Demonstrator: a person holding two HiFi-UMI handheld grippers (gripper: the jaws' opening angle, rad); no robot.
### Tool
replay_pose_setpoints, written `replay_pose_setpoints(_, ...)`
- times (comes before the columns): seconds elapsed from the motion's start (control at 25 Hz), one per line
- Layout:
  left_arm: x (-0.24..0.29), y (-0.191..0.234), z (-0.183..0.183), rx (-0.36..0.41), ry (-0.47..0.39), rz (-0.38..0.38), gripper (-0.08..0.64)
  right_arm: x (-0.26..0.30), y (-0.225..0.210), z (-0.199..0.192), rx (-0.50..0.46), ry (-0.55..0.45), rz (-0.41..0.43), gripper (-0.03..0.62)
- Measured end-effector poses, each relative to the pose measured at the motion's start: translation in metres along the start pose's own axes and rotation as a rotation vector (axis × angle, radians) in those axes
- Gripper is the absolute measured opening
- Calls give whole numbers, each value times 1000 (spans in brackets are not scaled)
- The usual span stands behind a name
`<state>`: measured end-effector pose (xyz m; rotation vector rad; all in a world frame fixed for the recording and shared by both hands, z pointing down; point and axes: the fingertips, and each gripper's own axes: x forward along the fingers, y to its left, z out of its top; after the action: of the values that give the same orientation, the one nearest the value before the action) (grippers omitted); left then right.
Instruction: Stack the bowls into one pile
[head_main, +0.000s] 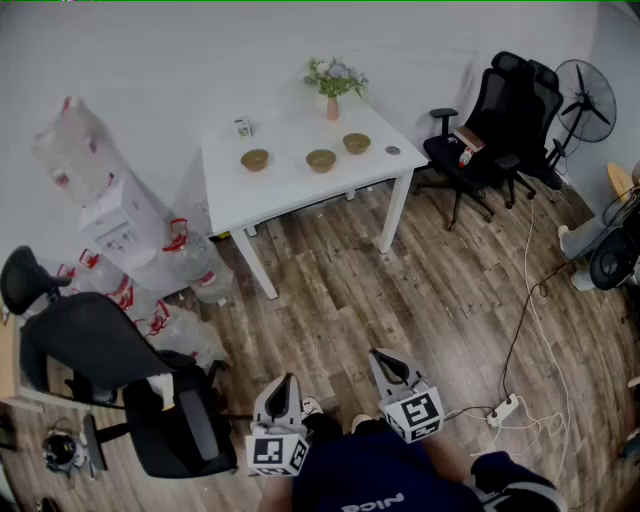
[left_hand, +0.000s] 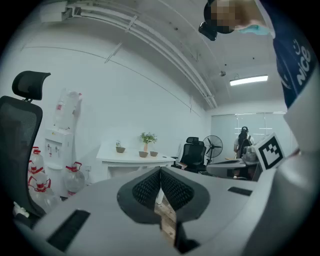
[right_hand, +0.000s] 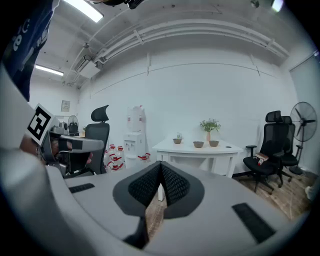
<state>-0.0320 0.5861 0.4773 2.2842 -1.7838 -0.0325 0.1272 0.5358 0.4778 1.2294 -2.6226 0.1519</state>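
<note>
Three brown bowls stand apart in a row on the white table (head_main: 290, 185): the left bowl (head_main: 255, 159), the middle bowl (head_main: 321, 160) and the right bowl (head_main: 356, 143). They show small and far off as the bowls (left_hand: 143, 154) in the left gripper view and the bowls (right_hand: 198, 144) in the right gripper view. My left gripper (head_main: 284, 388) and right gripper (head_main: 383, 362) are low in the head view, far from the table, above the wooden floor. Both are shut with nothing between the jaws, left gripper (left_hand: 160, 173), right gripper (right_hand: 160, 167).
A vase of flowers (head_main: 334, 85), a small box (head_main: 243, 127) and a dark disc (head_main: 392, 151) share the table. Black office chairs stand at the right (head_main: 480, 140) and lower left (head_main: 120, 370). Water bottles (head_main: 180, 270) lie left of the table. Cables (head_main: 520, 340) cross the floor.
</note>
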Motion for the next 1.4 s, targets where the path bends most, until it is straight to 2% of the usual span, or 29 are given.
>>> replay_pose_setpoints(0.36,3,17,-7,-13,23,-24,18,12,15,-7,-5,47,-6,21)
replay_pose_setpoints(0.52,9,33,-6,-29,26,-36,18,26,11,-1,22,28,-49,21)
replay_pose_setpoints(0.88,42,69,3,-30,46,-162,18,58,12,8,52,19,-156,23)
replay_pose_setpoints(1.04,50,72,2,-25,59,-208,18,66,28,2,74,34,-155,23)
replay_pose_setpoints(1.28,56,74,-16,-30,140,-199,18,78,35,-12,97,78,-149,23)
replay_pose_setpoints(1.4,59,78,-21,-39,154,-194,18,87,32,-14,106,85,-141,23)
